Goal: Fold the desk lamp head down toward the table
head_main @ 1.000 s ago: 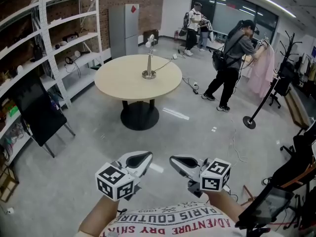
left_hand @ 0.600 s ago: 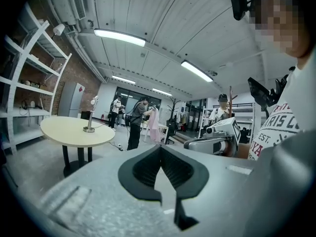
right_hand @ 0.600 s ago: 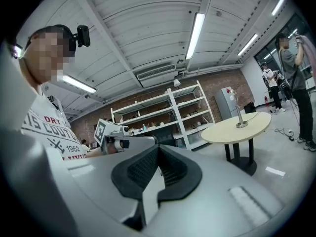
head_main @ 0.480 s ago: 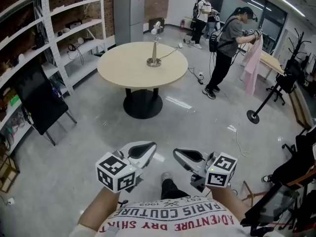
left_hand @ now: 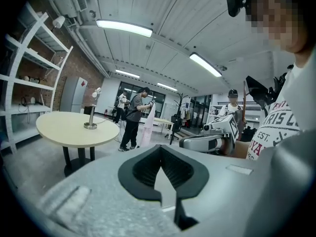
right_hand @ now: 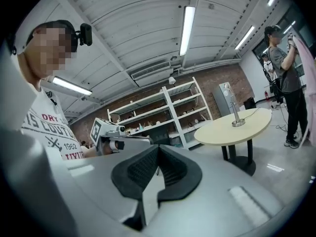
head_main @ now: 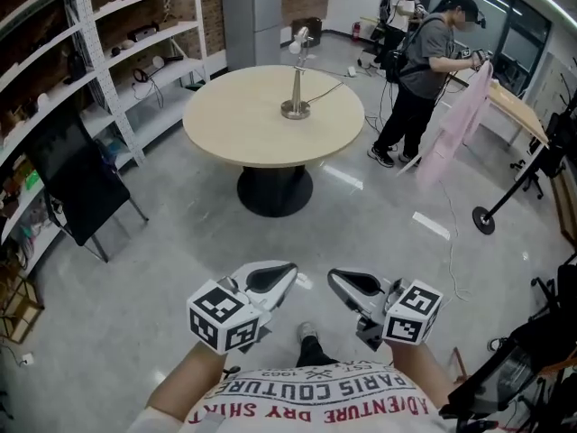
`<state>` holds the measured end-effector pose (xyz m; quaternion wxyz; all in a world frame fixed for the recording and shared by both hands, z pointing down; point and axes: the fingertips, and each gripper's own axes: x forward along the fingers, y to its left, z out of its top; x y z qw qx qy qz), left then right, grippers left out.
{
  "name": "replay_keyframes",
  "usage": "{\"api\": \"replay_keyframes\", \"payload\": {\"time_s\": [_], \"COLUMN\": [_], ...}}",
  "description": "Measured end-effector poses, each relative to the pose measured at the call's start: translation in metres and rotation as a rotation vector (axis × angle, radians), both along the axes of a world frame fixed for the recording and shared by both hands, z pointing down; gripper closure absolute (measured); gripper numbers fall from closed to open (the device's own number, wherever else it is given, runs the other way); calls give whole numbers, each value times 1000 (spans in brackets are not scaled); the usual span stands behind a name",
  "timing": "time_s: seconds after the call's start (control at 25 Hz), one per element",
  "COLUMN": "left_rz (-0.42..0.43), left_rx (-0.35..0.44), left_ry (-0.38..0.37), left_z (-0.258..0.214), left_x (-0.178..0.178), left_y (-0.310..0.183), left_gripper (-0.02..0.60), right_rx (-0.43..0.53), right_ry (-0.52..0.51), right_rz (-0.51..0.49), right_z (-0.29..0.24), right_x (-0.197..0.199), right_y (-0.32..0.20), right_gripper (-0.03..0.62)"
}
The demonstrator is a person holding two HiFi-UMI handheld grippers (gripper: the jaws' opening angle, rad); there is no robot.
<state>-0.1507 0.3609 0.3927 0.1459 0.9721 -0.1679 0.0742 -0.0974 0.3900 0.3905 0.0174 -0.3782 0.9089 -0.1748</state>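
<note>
The desk lamp (head_main: pixel 297 81) is small in every view. I can see that its stem stands upright, but I cannot tell the tilt of its head. It stands on its round foot near the middle of the round table (head_main: pixel 236 120), a little toward the far right edge. A thin cable runs from the foot to that edge. My forearms are cut off by the bottom of the head view.

My left gripper (head_main: pixel 285 271) and my right gripper (head_main: pixel 336 279) both have their jaws together with nothing between them. They hang over the floor, well apart from the table.

Compared with one second ago, the table and the lamp look bigger and stand lower in the head view. My shoe (head_main: pixel 309 333) now shows between the two grippers, where before there was only floor. The jaws were together then as well.

The left gripper view shows the closed left jaws (left_hand: pixel 160 148), the lamp (left_hand: pixel 91 114) on the table (left_hand: pixel 74 128) at the left, and the right gripper at the right. The right gripper view shows the closed right jaws (right_hand: pixel 158 148), the lamp (right_hand: pixel 236 113) at the right and the white shelves (right_hand: pixel 170 113) behind. Only the head view shows the table's dark foot and a person in grey (head_main: pixel 424 70) who handles a pink garment (head_main: pixel 455 124) beyond the table's right edge.
</note>
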Motion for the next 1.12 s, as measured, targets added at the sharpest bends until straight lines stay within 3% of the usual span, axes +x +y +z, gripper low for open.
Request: {"api": "replay_keyframes", "payload": {"time_s": [0.16,0.4,0.52,0.64,0.8,1.12], "left_rz": [16,-21,-14,-36,-53,-13], "left_rx": [-57,-61,-21,19,10,3], "left_ry": [-2,-13,-3,-6,-9,-21], "left_z": [23,22,6,-6,-9,4], "left_x": [33,93,117,124,127,148], "left_y": [-45,-130,-153,-173,-199,-253], "left_gripper": [580,580,580,580,580,580], "right_rx": [-50,-43,-20,11,20,-13], "right_ry": [-1,42,66,74,68,48], "right_rz": [-21,-70,-112,-130,-127,-54], "right_z": [27,32,24,15,15,28], "right_x": [31,83,101,111,120,149], "right_y": [-52,-129,-158,-183,-202,-252], "right_gripper": [589,589,589,589,589,589]}}
